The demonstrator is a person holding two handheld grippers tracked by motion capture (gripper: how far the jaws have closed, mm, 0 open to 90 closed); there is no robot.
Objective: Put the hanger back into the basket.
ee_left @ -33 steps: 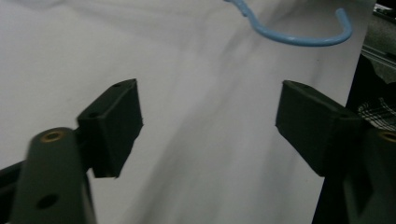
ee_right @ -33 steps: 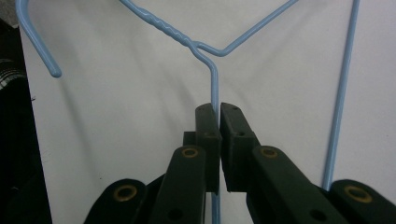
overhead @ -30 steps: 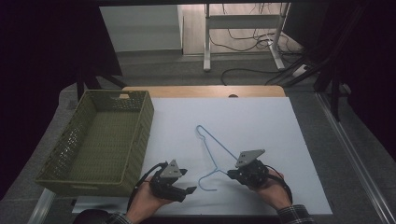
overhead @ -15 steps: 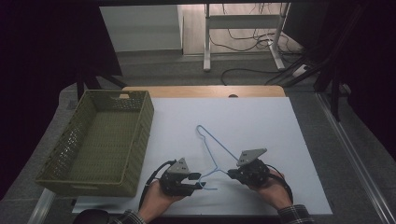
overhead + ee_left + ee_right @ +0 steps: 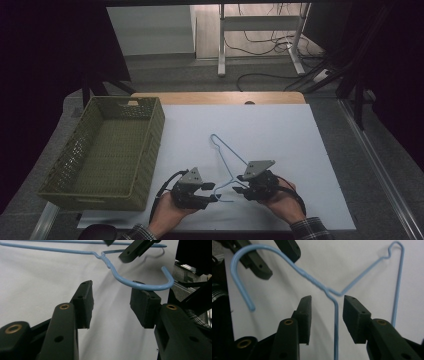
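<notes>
Hanger (image 5: 226, 161) lies on the table beside an empty basket (image 5: 150, 145), both grippers' jaws just opened around it

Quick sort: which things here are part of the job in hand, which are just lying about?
In use:
- blue wire hanger, its wire between the open fingers of the right gripper
- left gripper, open beside the hanger's hook; the hook lies across one finger's tip
- both grippers have just been opening

Lying about:
- green basket, empty
- white mat
- cables on the floor
</notes>
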